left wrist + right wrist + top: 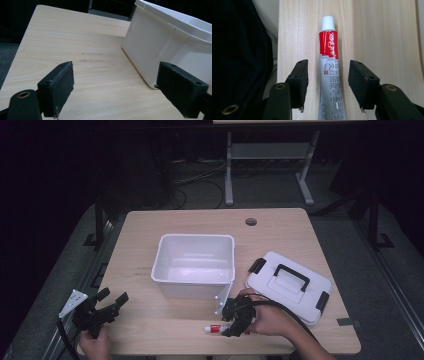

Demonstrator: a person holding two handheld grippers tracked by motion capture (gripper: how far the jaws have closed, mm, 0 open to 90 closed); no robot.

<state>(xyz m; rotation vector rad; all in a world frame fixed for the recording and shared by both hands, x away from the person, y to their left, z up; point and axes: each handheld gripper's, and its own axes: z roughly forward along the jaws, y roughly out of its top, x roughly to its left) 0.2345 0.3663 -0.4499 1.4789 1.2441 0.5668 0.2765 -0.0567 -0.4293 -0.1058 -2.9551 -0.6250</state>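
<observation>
A small tube (329, 72) with a white cap, a red band and a grey body lies flat on the wooden table (210, 220) near its front edge (215, 328). My right gripper (328, 83) straddles the tube's grey part, with a gap on each side between pad and tube. In the high view that right gripper (234, 325) sits low over the tube, just in front of the white bin (194, 265). My left gripper (111, 299) stands open at the table's front left corner, nothing between its fingers (58, 87), and the bin's wall (160, 50) is to its right.
A white lid with a black handle and black clips (290, 285) lies right of the bin. A cable hole (251, 221) sits near the table's far edge. Bare wood stretches left of the bin and along the front.
</observation>
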